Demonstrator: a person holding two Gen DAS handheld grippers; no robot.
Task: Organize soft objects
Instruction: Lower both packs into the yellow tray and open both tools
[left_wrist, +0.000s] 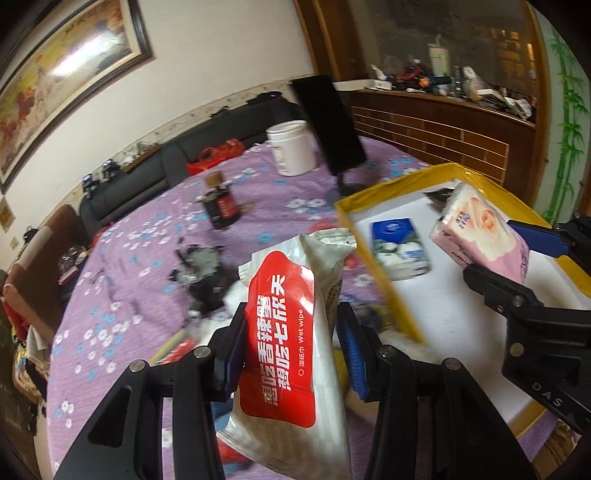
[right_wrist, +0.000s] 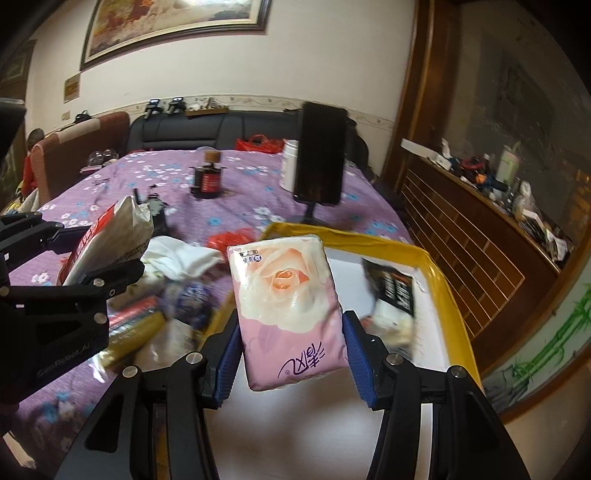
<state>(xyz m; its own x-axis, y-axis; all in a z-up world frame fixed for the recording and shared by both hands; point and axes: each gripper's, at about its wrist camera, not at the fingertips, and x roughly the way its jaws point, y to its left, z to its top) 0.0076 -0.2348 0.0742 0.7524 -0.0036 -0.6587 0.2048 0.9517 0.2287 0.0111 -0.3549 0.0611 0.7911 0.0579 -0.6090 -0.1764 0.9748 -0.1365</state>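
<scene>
While my left gripper (left_wrist: 291, 354) clamps a crinkly red-and-white wet wipe pack (left_wrist: 291, 347) above the purple floral cloth (left_wrist: 147, 236), my right gripper (right_wrist: 291, 350) squeezes a soft pink rose-printed tissue pack (right_wrist: 288, 310) over the yellow-rimmed white tray (right_wrist: 436, 258), where a blue tissue packet (left_wrist: 399, 243) lies flat.
</scene>
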